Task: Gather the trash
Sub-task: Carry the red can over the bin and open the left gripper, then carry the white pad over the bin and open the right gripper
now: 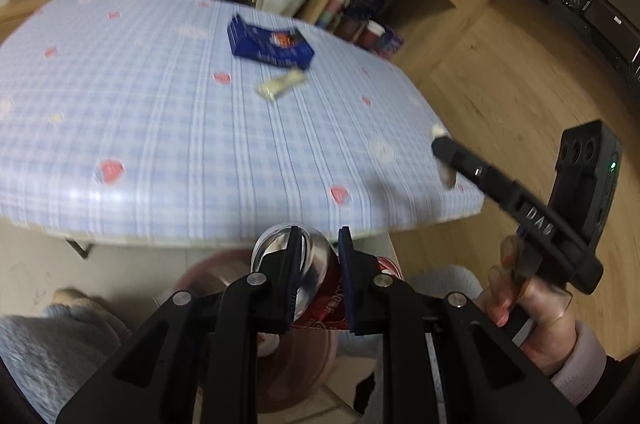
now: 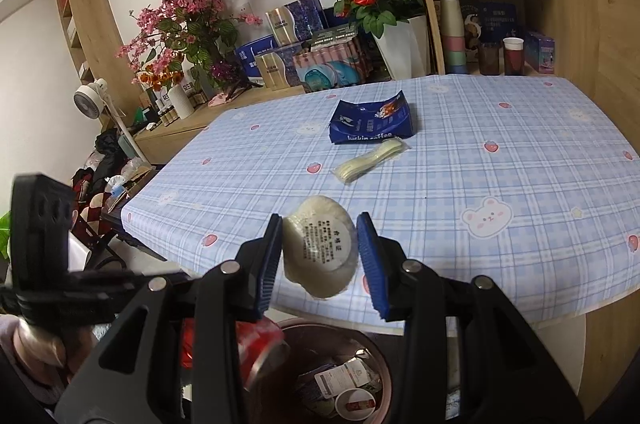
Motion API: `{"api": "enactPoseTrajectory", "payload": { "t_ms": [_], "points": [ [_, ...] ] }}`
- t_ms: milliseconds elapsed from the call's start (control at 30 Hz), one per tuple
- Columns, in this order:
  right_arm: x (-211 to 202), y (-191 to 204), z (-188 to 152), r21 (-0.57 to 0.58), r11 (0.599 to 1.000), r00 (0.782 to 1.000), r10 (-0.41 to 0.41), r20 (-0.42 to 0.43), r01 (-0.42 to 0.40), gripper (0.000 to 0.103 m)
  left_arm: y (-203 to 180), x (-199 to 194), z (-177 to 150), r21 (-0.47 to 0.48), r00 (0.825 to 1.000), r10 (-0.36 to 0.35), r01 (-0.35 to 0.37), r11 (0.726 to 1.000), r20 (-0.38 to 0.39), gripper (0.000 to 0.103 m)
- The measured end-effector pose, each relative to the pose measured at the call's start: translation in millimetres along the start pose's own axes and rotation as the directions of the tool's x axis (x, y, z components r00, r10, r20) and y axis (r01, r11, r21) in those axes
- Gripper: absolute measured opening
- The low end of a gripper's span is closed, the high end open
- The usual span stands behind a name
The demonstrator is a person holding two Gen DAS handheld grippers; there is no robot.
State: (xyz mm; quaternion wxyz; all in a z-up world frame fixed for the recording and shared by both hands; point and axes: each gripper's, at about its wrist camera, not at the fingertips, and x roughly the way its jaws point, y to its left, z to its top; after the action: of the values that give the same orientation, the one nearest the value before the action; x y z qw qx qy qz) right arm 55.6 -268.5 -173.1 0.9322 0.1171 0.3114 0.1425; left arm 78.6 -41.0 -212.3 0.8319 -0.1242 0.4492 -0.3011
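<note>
Red drink can (image 1: 316, 288) clamped in the left claw (image 1: 318, 280) and white round tub (image 2: 320, 246) pinched in the right claw (image 2: 322, 256) hang over the part-filled bin (image 2: 384, 376), while blue packet (image 2: 372, 123) and wrapped cutlery (image 2: 370, 159) remain unobstructed on the tabletop (image 2: 500, 183), flowerpots (image 2: 404, 47) beyond.

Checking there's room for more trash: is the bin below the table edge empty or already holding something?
Already holding trash. The right wrist view looks into the bin: wrappers and a small round container lie inside.
</note>
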Motion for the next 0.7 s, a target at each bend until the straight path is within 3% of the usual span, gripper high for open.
{"api": "enactPoseTrajectory", "payload": {
  "t_ms": [67,233,400,500,567,633,700],
  "points": [
    [-3,0,-2,-0.002,1.0,1.0,-0.002,0.0,0.002,0.04,-2,3,-5,-0.002,1.0,-0.008,0.008,1.0,-0.013,0.019],
    [-8,-1,-4,0.005,1.0,1.0,-0.006,0.002,0.006,0.04,-7,-9,-1,0.017,0.999,0.004,-0.005,1.0,0.038,0.058],
    [-8,-1,-5,-0.004,1.0,1.0,-0.003,-0.003,0.003,0.04,2,-28,6,-0.004,0.985,0.115,-0.115,0.993,0.128,0.084],
    [-8,2,-7,-0.018,1.0,1.0,-0.001,-0.011,0.001,0.04,12,-44,7,-0.032,0.966,0.18,-0.177,0.984,0.187,0.093],
    [-6,5,-9,-0.032,0.999,1.0,0.003,-0.023,-0.004,0.04,19,-55,7,-0.055,0.946,0.23,-0.224,0.973,0.229,0.095],
    [-4,7,-11,-0.04,0.999,0.999,0.012,-0.038,-0.013,0.04,27,-68,6,-0.08,0.914,0.293,-0.282,0.956,0.281,0.096],
    [-2,11,-14,-0.051,0.999,0.998,0.017,-0.052,-0.019,0.04,35,-79,5,-0.103,0.897,0.318,-0.301,0.948,0.308,0.096]
  ]
}}
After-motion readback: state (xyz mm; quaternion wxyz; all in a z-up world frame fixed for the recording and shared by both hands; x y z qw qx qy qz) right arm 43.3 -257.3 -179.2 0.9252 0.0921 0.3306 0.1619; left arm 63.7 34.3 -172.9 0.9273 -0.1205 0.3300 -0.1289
